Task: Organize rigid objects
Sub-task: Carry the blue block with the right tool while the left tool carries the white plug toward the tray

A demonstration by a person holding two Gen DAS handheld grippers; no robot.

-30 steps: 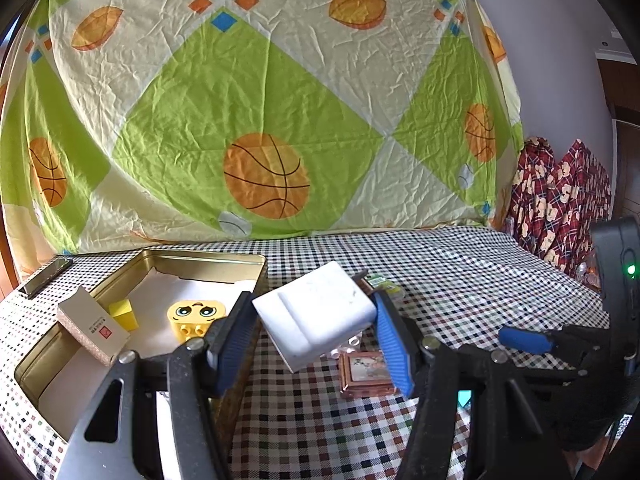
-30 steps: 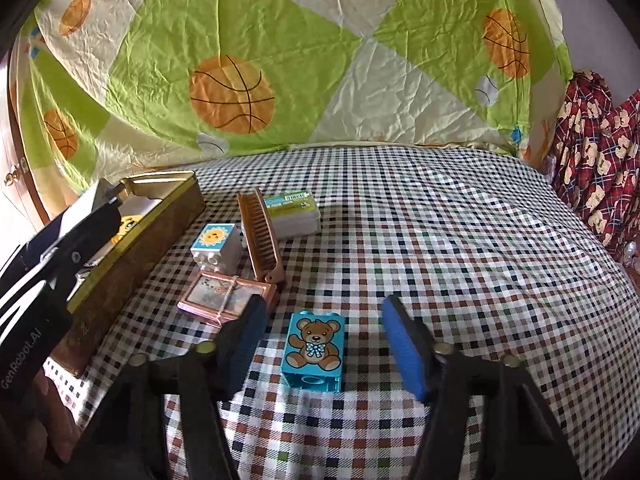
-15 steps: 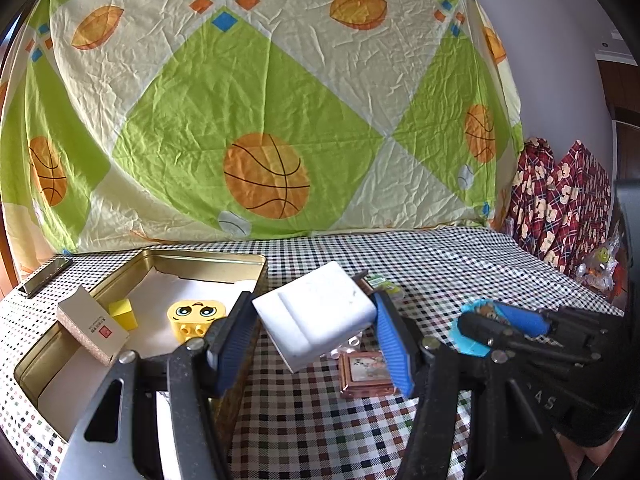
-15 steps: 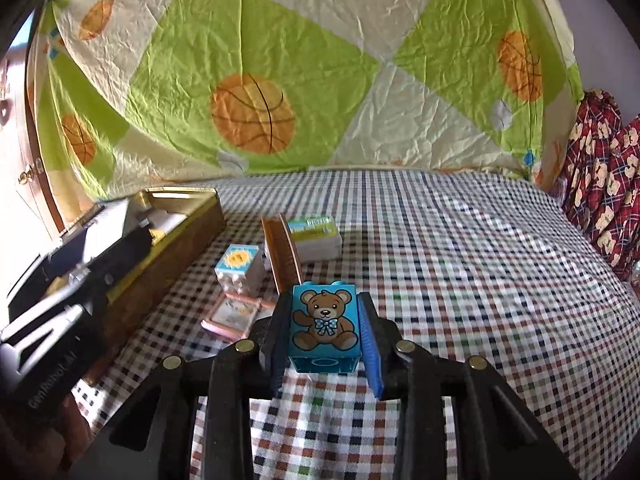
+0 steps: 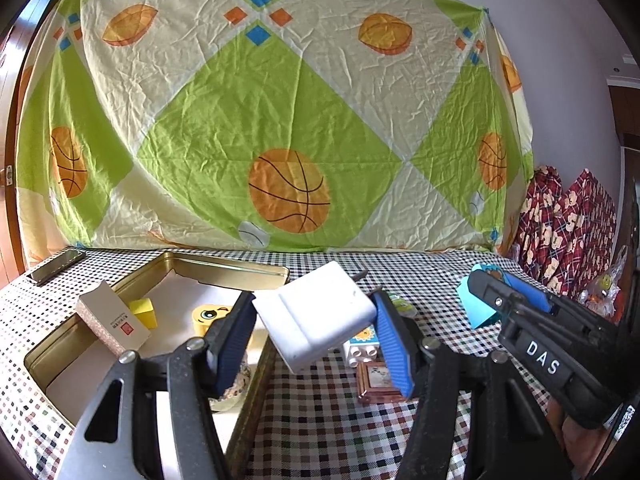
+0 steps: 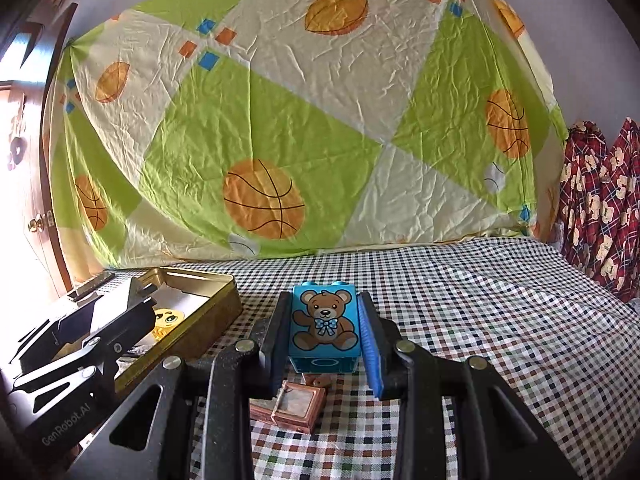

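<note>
- your left gripper (image 5: 314,338) clamps the white rectangular plastic box (image 5: 316,316), tilted, above the gold metal tin's (image 5: 224,268) near rim.
- your right gripper (image 6: 324,330) grips the blue bear-printed toy brick (image 6: 324,326), lifted off the checked tabletop (image 6: 480,320).
- next, i'd judge: carry both over the tin and release them inside.

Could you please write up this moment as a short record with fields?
left gripper: shut on white box, at the gold tin's near edge
right gripper: shut on blue bear block, lifted off the checkered cloth
gold tin: holds yellow face block, small yellow block, tan carton
on cloth: framed picture
</note>
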